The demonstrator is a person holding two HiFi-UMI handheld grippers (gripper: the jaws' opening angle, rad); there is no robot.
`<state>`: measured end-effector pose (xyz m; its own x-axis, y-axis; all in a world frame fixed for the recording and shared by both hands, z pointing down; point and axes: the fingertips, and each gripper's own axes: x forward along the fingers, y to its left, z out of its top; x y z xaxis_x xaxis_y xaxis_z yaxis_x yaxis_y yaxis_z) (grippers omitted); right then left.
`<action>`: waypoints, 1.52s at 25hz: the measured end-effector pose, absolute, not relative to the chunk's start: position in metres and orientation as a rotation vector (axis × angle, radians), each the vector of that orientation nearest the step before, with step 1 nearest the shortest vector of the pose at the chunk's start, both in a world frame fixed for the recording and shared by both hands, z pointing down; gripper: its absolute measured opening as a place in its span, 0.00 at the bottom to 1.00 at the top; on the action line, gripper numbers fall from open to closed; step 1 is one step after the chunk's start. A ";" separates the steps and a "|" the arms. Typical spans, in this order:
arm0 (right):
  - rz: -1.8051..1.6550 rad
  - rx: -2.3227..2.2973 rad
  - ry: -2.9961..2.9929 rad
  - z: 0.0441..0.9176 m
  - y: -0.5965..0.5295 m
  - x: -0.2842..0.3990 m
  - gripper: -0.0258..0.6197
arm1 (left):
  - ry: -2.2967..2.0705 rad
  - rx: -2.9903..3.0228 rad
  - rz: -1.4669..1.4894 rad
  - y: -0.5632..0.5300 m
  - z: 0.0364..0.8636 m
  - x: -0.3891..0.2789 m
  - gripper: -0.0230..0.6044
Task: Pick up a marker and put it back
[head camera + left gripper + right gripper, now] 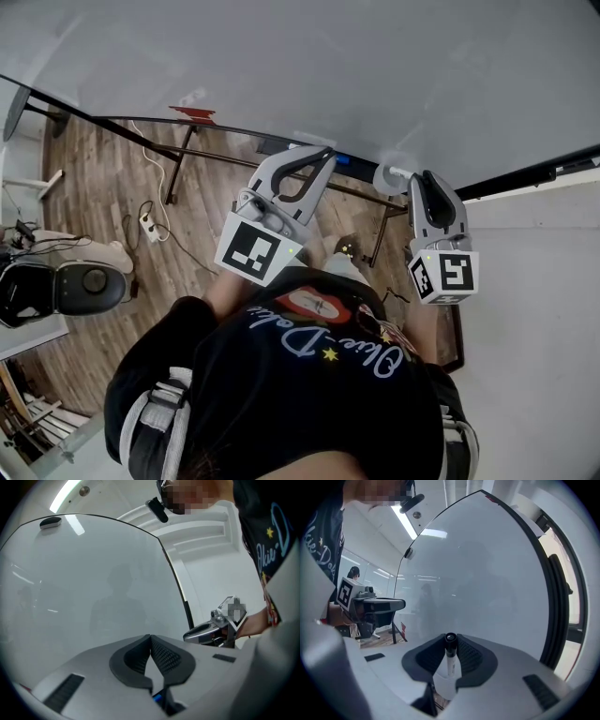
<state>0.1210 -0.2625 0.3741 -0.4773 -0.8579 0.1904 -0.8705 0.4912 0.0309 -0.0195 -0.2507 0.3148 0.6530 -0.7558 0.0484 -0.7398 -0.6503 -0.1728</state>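
Holding the marker (451, 660) clenched in my right gripper (450, 643) fingers, left gripper (151, 639) fingers pressed together empty, I fear it slipping if its cap knocks the whiteboard (487, 573)

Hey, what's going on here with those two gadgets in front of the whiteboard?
A person stands facing a whiteboard, holding a grasping tool in each hand. The right tool is clamped on a marker, whose black end points toward the board. The left tool is closed with nothing in it. The marker is held, not yet put back.
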 end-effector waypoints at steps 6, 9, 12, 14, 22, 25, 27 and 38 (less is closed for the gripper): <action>0.128 1.495 -2.539 0.389 -0.268 0.122 0.15 | 1.257 -2.724 -0.198 -0.251 0.319 -0.020 0.04; 0.134 1.487 -2.539 0.395 -0.271 0.121 0.15 | 1.276 -2.721 -0.209 -0.252 0.320 -0.022 0.04; 0.142 1.482 -2.540 0.400 -0.272 0.121 0.15 | 1.280 -2.721 -0.217 -0.253 0.321 -0.020 0.04; 0.144 1.481 -2.543 0.402 -0.273 0.121 0.15 | 1.276 -2.719 -0.225 -0.253 0.321 -0.018 0.04; 0.147 1.464 -2.551 0.410 -0.275 0.118 0.15 | 1.285 -2.719 -0.228 -0.255 0.321 -0.015 0.04; 0.145 1.464 -2.553 0.411 -0.275 0.119 0.15 | 1.279 -2.720 -0.230 -0.255 0.321 -0.013 0.04; 0.145 1.462 -2.553 0.411 -0.275 0.119 0.15 | 1.278 -2.724 -0.227 -0.255 0.322 -0.012 0.04; 0.168 1.456 -2.548 0.416 -0.268 0.122 0.15 | 1.249 -2.741 -0.229 -0.258 0.324 -0.004 0.04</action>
<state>0.1216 -0.2683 0.4164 -0.4937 -0.8386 0.2301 -0.8616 0.5076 0.0011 -0.0042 -0.2577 0.3238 0.6479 -0.7568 0.0871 -0.7385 -0.6520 -0.1715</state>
